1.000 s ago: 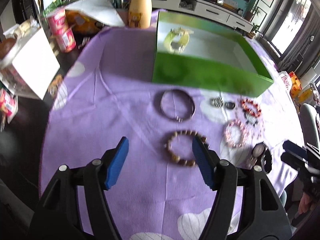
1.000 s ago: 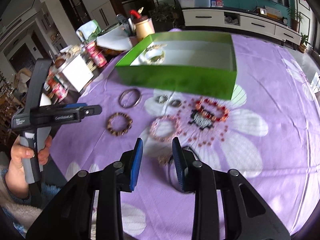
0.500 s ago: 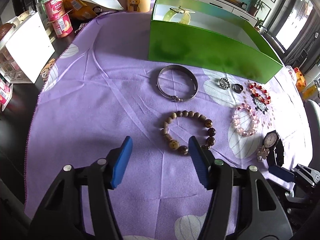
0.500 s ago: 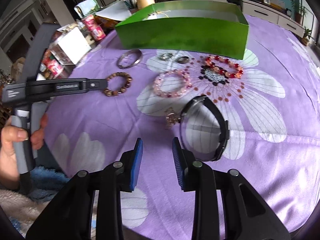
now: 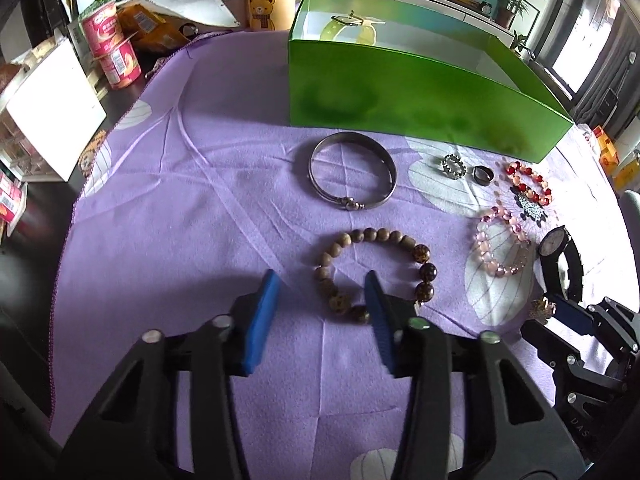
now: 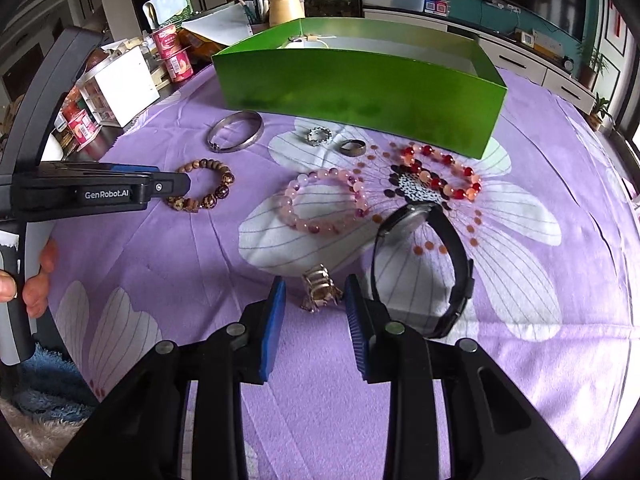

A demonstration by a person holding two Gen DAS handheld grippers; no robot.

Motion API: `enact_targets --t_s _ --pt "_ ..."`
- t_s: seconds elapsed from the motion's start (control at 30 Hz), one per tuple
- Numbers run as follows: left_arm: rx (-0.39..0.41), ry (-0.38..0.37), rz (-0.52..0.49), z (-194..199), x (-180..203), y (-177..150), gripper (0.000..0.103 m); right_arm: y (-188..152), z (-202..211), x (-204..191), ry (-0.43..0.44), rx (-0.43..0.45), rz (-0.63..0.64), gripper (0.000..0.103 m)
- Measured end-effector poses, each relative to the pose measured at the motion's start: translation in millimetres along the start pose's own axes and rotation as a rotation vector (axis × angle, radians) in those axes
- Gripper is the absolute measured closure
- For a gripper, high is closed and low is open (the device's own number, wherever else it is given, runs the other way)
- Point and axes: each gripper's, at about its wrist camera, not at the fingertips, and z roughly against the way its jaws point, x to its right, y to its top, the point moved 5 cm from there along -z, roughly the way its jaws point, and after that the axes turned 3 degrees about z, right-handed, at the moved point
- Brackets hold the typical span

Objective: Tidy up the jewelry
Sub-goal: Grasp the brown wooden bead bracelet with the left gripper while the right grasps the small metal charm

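- The tabletop is covered by a soft purple cloth (image 6: pixel 180 264) printed with large white petal shapes, faintly creased.
- Toward the far edge stands a green box (image 6: pixel 360 88), rectangular, glossy card with an open top and pale inside; a yellowish strap-like piece (image 5: pixel 352 30) lies in its far left corner.
- Just in front of the box lies a metal bangle (image 5: pixel 354 174), a smooth grey hoop with a small clasp, and to its right a spiky silver ring (image 5: pixel 453 166) and a plain dark ring (image 5: pixel 482 175).
- A red bead bracelet (image 6: pixel 440 172) of glassy round beads sits on a dark dotted print; beside it is a pink bead bracelet (image 6: pixel 328 206), translucent and round.
- A black watch (image 6: pixel 436 264) with a round face lies on its side, strap curved into a loop.
- The left gripper (image 5: pixel 320 304) has blue-padded jaws that are closing around the near left arc of a wooden bead bracelet (image 5: pixel 374 272), matte tan beads with a few dark mottled ones; the pads do not press on it yet.
- The right gripper (image 6: pixel 316 312) holds its jaws apart on either side of a small gold-coloured clip (image 6: pixel 320 288), knobbly and shiny, near the tabletop's near edge; no contact is visible.
- Beyond the cloth's left edge are red yoghurt cups (image 5: pixel 114 48) and a white box (image 5: pixel 52 108).
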Motion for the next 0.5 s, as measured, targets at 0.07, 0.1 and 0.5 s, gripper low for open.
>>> enact_targets --t_s 0.07,0.1,0.5 --pt "0.007 0.003 -0.015 0 2 0 0.07 1 -1 -1 -0.007 0.007 0.011 0.072" --pt "0.011 0.003 -0.018 0 2 0 0.074 2 -1 -2 -0.009 0.009 0.013 0.072" --pt "0.031 -0.085 0.02 9 -9 -1 0.093 6 0 -4 -0.018 0.036 0.032 0.083"
